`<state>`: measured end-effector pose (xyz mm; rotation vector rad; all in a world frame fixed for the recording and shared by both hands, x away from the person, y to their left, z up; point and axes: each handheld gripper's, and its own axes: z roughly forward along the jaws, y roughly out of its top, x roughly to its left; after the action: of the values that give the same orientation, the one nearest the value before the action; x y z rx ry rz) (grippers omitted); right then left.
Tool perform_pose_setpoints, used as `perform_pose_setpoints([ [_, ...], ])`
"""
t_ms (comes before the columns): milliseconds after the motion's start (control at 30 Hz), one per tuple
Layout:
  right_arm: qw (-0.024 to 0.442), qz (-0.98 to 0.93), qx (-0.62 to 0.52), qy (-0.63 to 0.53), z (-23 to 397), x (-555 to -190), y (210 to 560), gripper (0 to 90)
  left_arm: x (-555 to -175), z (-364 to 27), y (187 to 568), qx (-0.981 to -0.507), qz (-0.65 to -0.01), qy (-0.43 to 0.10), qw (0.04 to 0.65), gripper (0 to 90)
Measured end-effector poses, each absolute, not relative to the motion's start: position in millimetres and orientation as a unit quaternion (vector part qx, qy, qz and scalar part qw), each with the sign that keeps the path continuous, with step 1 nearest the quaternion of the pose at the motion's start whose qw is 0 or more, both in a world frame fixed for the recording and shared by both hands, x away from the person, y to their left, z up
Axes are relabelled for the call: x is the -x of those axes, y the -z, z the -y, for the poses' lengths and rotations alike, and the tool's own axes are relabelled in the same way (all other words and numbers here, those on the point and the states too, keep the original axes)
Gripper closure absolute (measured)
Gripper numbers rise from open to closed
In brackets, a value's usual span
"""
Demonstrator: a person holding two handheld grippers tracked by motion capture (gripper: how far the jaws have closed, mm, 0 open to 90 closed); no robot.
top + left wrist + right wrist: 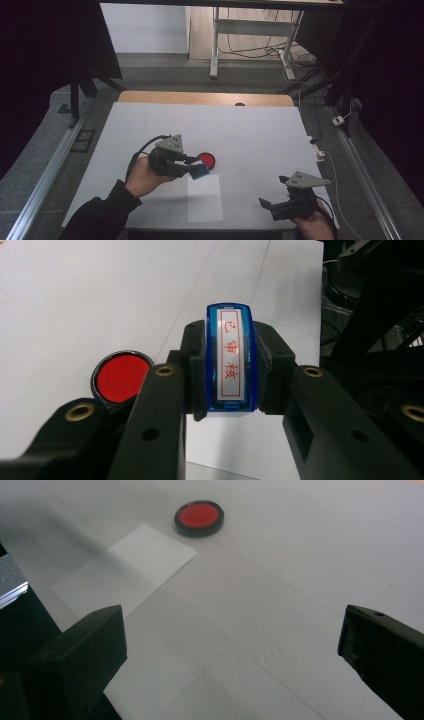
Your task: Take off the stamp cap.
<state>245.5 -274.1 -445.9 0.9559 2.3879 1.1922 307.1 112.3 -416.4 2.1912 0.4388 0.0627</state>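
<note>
In the high view, the left gripper (192, 167) is clamped on a small blue plastic stamp (199, 172) and holds it above the white table (250, 130), just beside the round black ink pad with a red centre (206, 160) and over the far end of the white rectangular sheet of paper (205, 199). The right gripper (272, 204) rests near the table's front right corner, well apart from the paper, with nothing between its jaws.

In the left gripper view, the stamp (231, 360) sits upright between the two black jaws, its white label with red characters facing the camera; the ink pad (121, 375) lies off to one side below.

In the right gripper view, the jaws stand wide and empty, and the paper (125, 575) shows no mark.

So the stamp is picked up; whether it is inked I cannot tell, and pressing it on the paper looks left to do.
</note>
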Motion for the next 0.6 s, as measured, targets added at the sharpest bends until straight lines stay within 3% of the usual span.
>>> perform_pose_setpoints([
  [600, 0.102, -0.837, -0.280, -0.459, 241, -262, 449, 0.0, -307, -113, 417, -0.881, -0.171, -0.027, 0.440, 70.3],
])
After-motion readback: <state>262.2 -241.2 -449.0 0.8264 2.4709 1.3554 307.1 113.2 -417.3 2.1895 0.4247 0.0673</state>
